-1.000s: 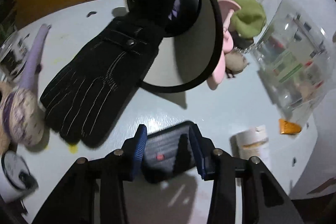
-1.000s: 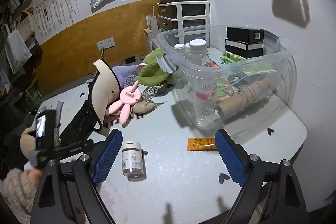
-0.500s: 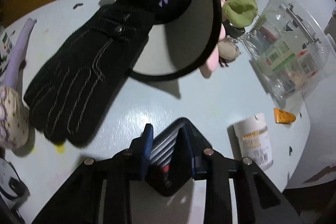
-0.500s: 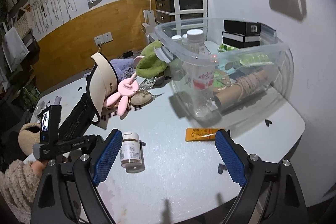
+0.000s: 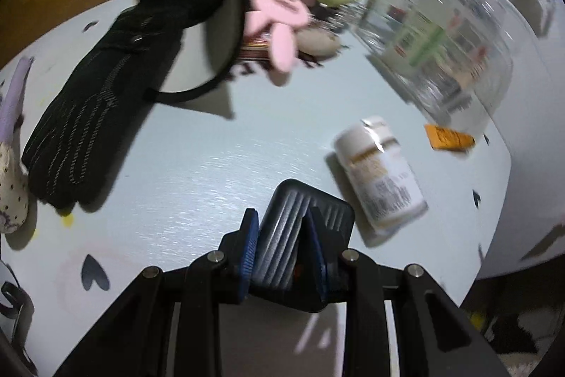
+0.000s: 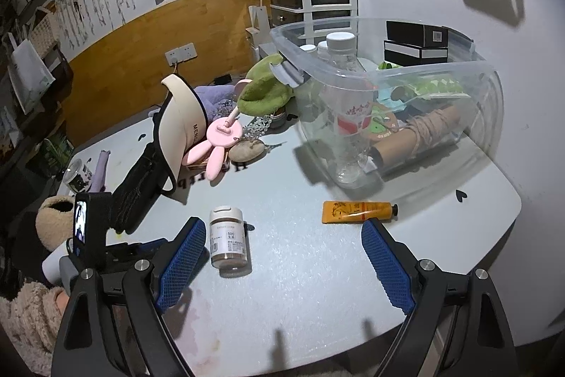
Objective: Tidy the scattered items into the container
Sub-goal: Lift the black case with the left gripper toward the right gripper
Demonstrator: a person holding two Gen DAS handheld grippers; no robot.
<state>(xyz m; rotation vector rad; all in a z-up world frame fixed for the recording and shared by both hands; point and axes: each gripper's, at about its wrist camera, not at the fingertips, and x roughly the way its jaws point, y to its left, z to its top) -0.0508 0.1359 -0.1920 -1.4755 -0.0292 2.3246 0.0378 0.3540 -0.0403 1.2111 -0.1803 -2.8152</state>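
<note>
My left gripper (image 5: pixel 282 235) is shut on a black ribbed case (image 5: pixel 307 211), held just above the pale table beside a lying white pill bottle (image 5: pixel 379 175). The clear plastic container (image 5: pixel 441 34) stands to the upper right, blurred. In the right wrist view my right gripper (image 6: pixel 282 235) hangs open over the table with nothing between its fingers. The pill bottle (image 6: pixel 227 241) lies just inside its left finger and an orange tube (image 6: pixel 356 211) lies ahead. Beyond them the container (image 6: pixel 487 87) holds bottles, a twine roll and boxes.
A black glove (image 5: pixel 91 115), a cream visor (image 6: pixel 180 126), a pink bunny toy (image 6: pixel 219 143), a green hat (image 6: pixel 265 90) and a stone (image 6: pixel 247 151) crowd the table's far left. A fleece-sleeved hand (image 6: pixel 31 317) holds the left tool. The table edge runs close on the right.
The left gripper's jaws closed on the black case, then it swung right toward the pill bottle and container, rolling a little. The right gripper stayed put and open.
</note>
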